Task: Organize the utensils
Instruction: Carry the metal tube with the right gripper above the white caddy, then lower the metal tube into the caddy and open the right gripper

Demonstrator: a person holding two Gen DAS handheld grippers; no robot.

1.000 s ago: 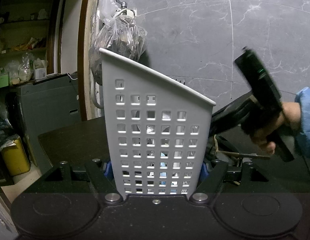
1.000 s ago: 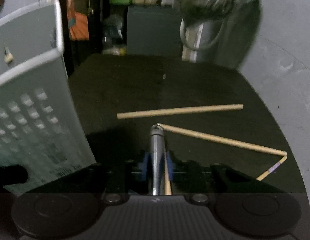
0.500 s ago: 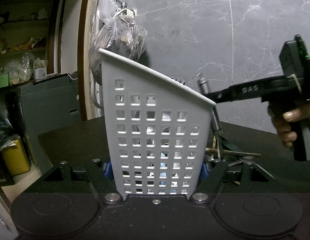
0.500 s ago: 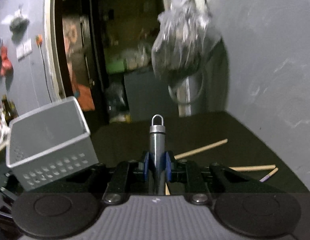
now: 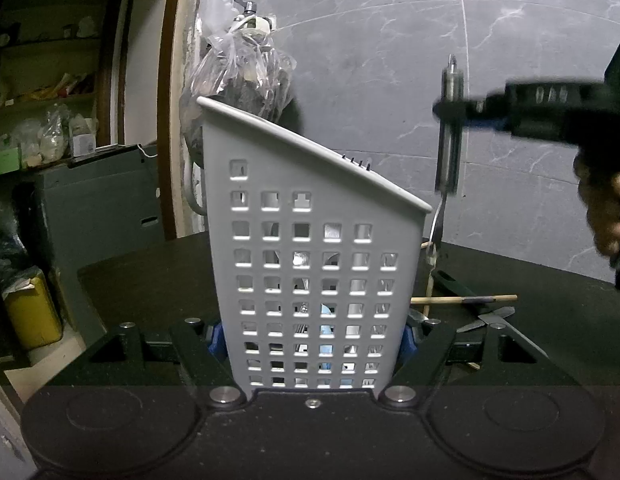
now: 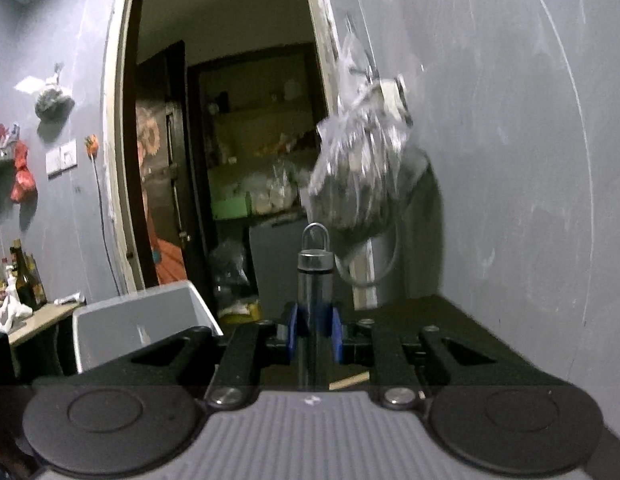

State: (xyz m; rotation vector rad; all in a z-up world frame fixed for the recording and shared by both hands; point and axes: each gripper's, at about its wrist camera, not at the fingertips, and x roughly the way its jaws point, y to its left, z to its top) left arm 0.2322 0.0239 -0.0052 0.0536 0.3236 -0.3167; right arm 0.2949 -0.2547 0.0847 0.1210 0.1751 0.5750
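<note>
Left wrist view: left gripper point(image 5: 311, 344) clamped on base of white perforated utensil caddy point(image 5: 310, 256), upright on dark table point(image 5: 150, 276), unmoved. Right gripper point(image 5: 455, 114), low behind caddy a second ago, now raised beside its low rim, holding metal-handled utensil point(image 5: 449, 148) vertical, working end down. Chopstick point(image 5: 463, 299) and scissors point(image 5: 489, 318) remain on table

Right wrist view: right gripper point(image 6: 313, 330) pinches utensil handle point(image 6: 314, 276), hanging ring up; table gone from centre, caddy rim point(image 6: 142, 320) lower left. Utensil likely next into caddy
</note>
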